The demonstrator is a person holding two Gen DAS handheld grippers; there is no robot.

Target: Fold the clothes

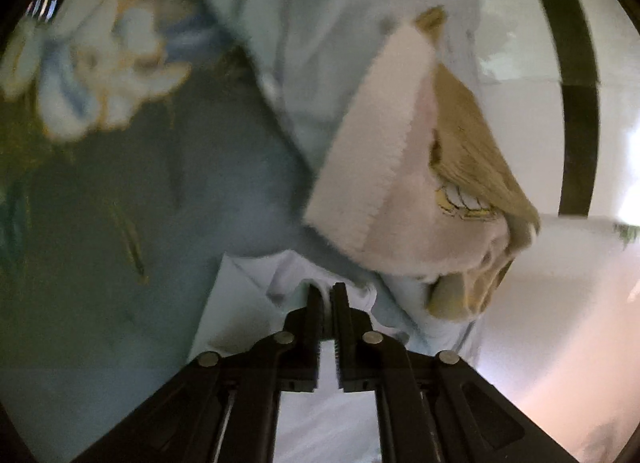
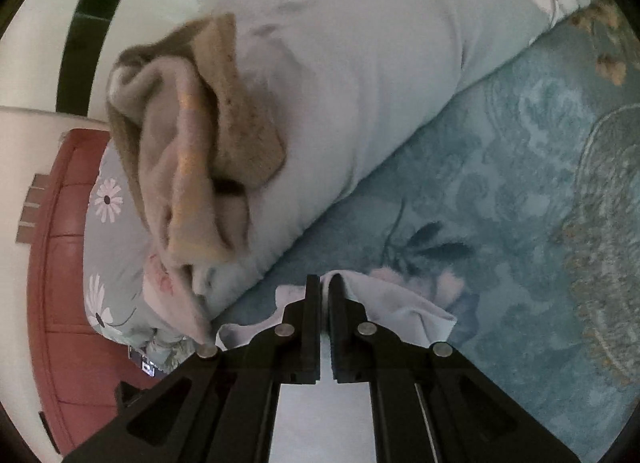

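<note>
Left gripper (image 1: 327, 291) fingers clamp the pale garment (image 1: 240, 303); right gripper (image 2: 324, 283) likewise.

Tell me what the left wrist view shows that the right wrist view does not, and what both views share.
Only the left wrist view shows the left claw, shut on a fold of the pale blue garment, and a white flower print on the teal bedspread. Only the right wrist view shows the right claw, also shut on pale cloth, a red headboard and a daisy-print pillow. Both share the tan and cream blanket lying on the pale quilt.
</note>
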